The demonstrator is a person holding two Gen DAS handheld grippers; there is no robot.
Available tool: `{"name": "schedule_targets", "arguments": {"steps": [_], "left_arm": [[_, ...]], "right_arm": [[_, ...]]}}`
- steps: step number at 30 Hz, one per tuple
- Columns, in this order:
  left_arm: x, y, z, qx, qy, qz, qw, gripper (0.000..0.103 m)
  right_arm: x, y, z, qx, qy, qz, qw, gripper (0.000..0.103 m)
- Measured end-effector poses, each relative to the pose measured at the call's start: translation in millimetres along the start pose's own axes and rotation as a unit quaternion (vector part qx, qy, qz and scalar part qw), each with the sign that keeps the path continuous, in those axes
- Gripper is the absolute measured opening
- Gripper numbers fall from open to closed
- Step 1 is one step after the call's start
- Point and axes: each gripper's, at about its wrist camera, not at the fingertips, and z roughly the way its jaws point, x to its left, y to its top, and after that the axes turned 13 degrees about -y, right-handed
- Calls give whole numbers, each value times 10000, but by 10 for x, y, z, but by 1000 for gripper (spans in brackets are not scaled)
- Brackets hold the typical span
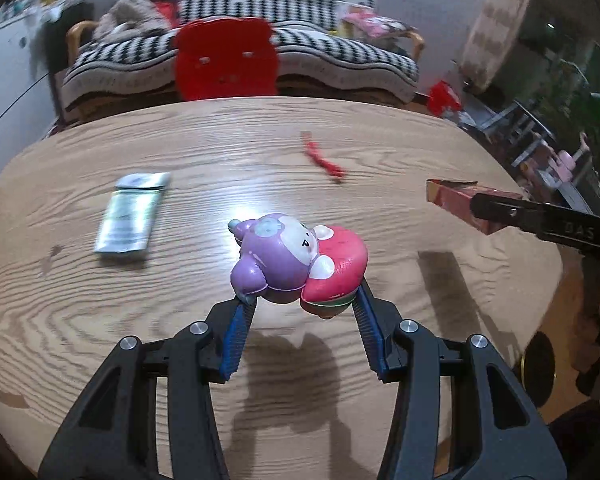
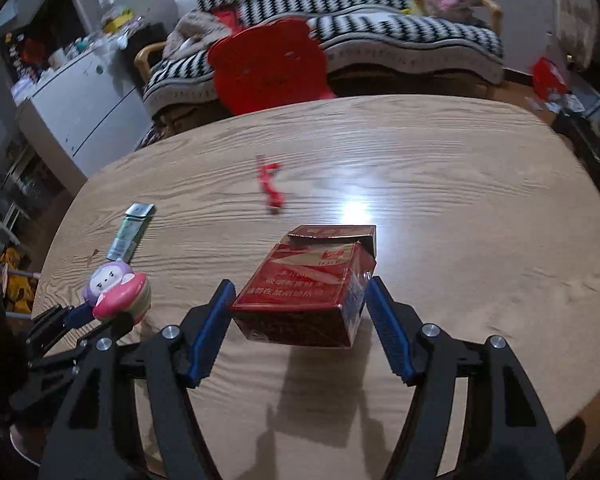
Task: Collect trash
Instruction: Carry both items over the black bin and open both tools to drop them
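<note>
Over a round wooden table [image 1: 340,128], the left claw [image 1: 300,300] is pinching a squishy toy [image 1: 296,264], a purple figure hugging a pink strawberry-like piece, its blue pads pressing the toy from both sides and holding it clear of the tabletop, where its shadow is falling. Seen from the right wrist, the same toy [image 2: 118,290] is sitting in the left claw [image 2: 100,316] at the table's left edge.

The right claw [image 2: 300,300] is gripping a red cigarette box [image 2: 306,288] with its flip lid hanging open; both blue pads are touching the box's sides and the box is riding above the table [image 2: 460,200], casting a shadow beneath. In the left wrist view the red cigarette box [image 1: 460,204] is showing at the right, clamped in a black finger.

Lying on the table well apart from both claws are a silver-green packet [image 1: 130,216] at the left and a twisted red wrapper [image 1: 324,160] toward the far side. A red plastic chair [image 1: 226,60] is standing behind the table, in front of a black-and-white patterned sofa [image 1: 340,56].
</note>
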Motion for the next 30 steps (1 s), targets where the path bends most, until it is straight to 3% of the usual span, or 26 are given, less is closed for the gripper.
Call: {"name": "schedule_targets", "arguments": {"steps": [7, 13, 19, 23, 28, 30], "left_arm": [[-967, -11, 369, 314, -545, 604, 9962, 48], [-2062, -183, 692, 581, -1237, 1311, 9819, 48], [-3291, -671, 1069, 1196, -2162, 2014, 9478, 48], [-3918, -1086, 1334, 1550, -2513, 2474, 9228, 48], [-4408, -1669, 1807, 2125, -2713, 2819, 8954, 48], [-4466, -1792, 1916, 2229, -2743, 2853, 8909, 48]], "right_arm": [[-1008, -376, -448, -203, -368, 515, 9978, 66], [-2001, -984, -780, -291, -912, 1203, 9881, 66], [-3022, -1685, -1159, -327, -1458, 2045, 9674, 66], [-3665, -2249, -1233, -53, -1712, 2704, 9474, 66], [-4214, -2779, -1105, 531, -1793, 3213, 9283, 66], [-4330, -2877, -1082, 614, -1860, 3288, 9238, 66]]}}
